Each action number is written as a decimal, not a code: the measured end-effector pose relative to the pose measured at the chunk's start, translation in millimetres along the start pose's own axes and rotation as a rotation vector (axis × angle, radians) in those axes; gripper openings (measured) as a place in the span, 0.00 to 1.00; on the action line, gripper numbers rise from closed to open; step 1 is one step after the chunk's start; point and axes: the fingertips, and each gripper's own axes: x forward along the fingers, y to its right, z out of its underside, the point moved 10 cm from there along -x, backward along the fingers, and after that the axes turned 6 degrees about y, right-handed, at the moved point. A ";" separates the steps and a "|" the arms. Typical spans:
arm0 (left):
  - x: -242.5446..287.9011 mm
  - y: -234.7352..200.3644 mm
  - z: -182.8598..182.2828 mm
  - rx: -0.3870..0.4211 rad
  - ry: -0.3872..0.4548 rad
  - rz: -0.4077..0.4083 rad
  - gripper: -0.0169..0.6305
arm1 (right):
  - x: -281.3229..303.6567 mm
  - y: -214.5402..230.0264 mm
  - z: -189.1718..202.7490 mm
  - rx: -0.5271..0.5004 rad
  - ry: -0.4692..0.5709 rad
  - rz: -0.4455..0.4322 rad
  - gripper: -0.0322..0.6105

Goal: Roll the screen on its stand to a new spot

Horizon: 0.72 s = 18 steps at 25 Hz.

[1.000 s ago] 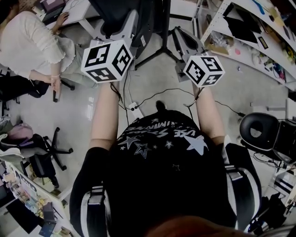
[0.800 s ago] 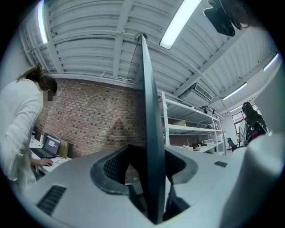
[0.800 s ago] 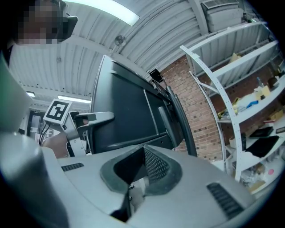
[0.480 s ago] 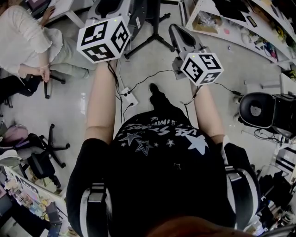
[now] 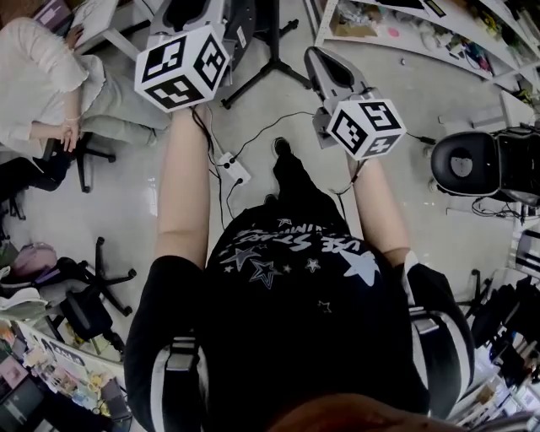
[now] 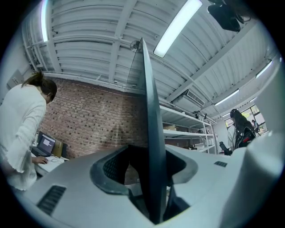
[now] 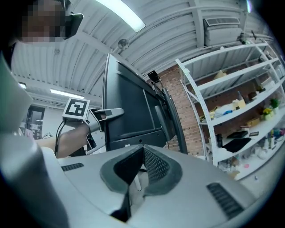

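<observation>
A person in white (image 6: 22, 133) bends over a desk to the left of the left gripper (image 6: 150, 162), which pinches the screen (image 6: 149, 102) by its upright edge. The right gripper (image 7: 141, 156), jaws pressed together and empty, faces the screen's back, with shelves (image 7: 231, 111) to its right.

Power strip (image 5: 234, 170) on pale floor (image 5: 126, 198)

Screen (image 6: 149, 133) stands at 12 o'clock; seated person (image 5: 42, 84) at 10; shelves (image 5: 396, 25) at 1; chair (image 5: 462, 164) at 3.
</observation>
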 end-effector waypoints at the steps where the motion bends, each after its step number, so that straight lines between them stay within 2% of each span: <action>1: -3.5 2.4 -1.3 -0.001 0.004 0.003 0.38 | -6.3 -1.3 0.7 0.001 -0.001 0.008 0.06; 7: -26.2 17.2 -6.7 -0.016 0.024 0.009 0.38 | -32.7 -3.3 9.5 0.003 -0.032 0.032 0.06; 18: -62.8 49.7 -19.9 -0.023 0.020 0.005 0.37 | -52.6 -11.8 -6.1 0.001 -0.026 -0.027 0.06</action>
